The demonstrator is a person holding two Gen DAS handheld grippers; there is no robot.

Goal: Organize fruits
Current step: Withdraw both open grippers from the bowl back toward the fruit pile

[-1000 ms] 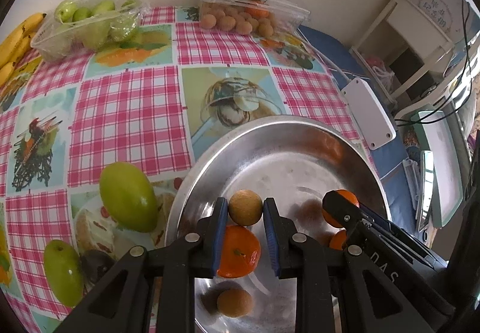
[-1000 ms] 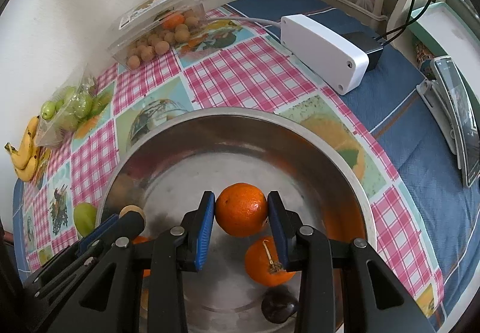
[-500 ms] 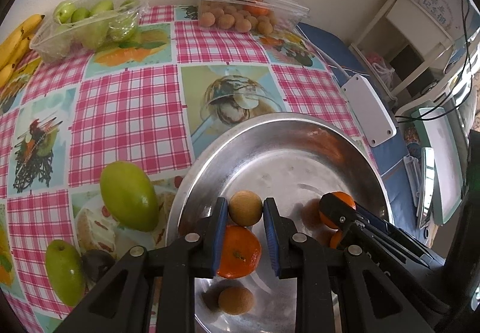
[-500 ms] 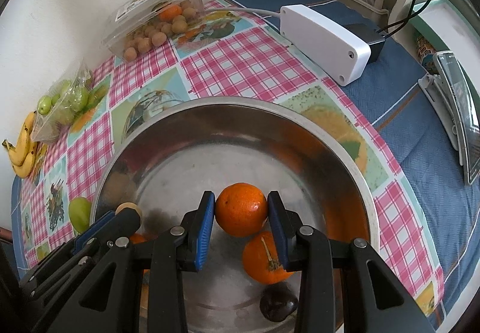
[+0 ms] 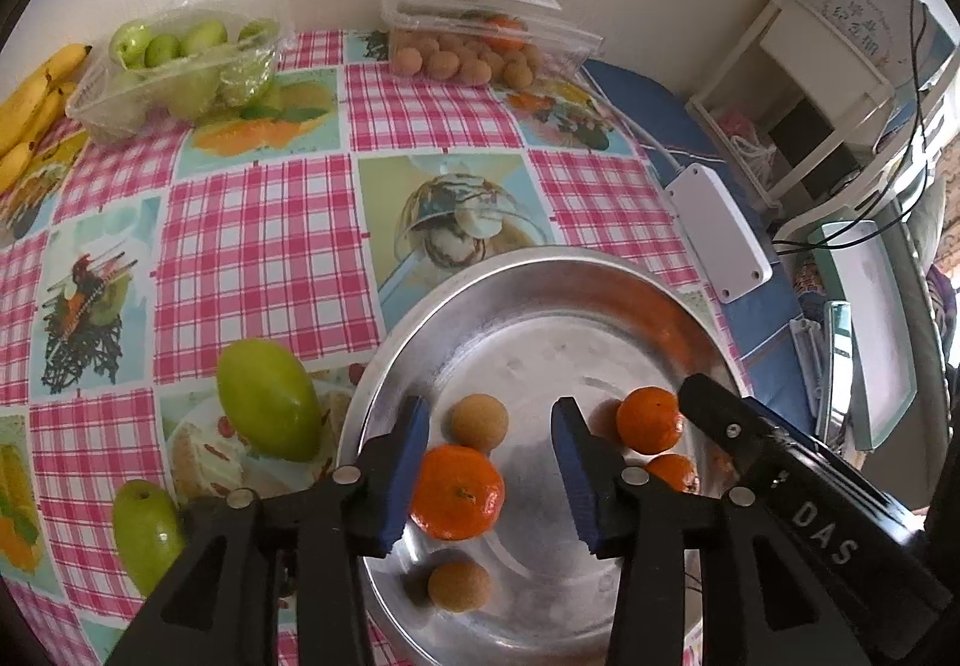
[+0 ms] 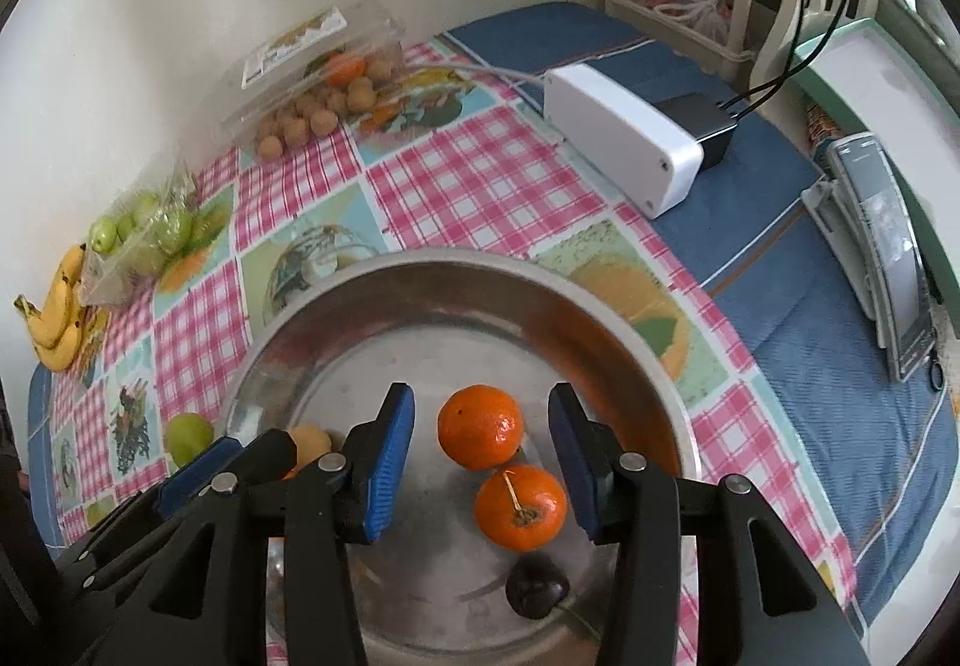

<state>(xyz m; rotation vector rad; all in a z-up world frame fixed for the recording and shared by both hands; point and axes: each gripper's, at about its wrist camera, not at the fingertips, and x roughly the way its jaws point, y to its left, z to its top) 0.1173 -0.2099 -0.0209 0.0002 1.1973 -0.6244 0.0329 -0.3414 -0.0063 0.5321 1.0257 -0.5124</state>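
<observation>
Looking down into the steel bowl (image 5: 600,276), both grippers hang over it with their jaws spread apart and nothing held. The left gripper (image 5: 489,462) has a small tan longan (image 5: 479,422) sitting loose between its blue pads, touching neither one, with a tangerine (image 5: 457,491) right behind it. The right gripper (image 6: 480,450) straddles another tangerine (image 6: 480,427) the same way, with a gap on each side. A stem-up tangerine (image 6: 520,507) and a dark plum-ish fruit (image 6: 536,593) sit just under it.

Handling-wise, my guess is that the tangerines are light but round and a bit squashy, with glossy peel. I'd pinch across the widest part, pads on opposite sides, and go gentle, since too much squeeze would bruise them. On polished steel they'll probably roll the second you nudge them. The longan's rough shell should grip better, but it's tiny and thin-shelled, so centre it well or it'll likely pop out.

Still out on the checked tablecloth (image 5: 258,222) are two green mangoes (image 5: 267,399), beside the bowl's left rim. They look heavier and egg-shaped, so take them across the short axis.
</observation>
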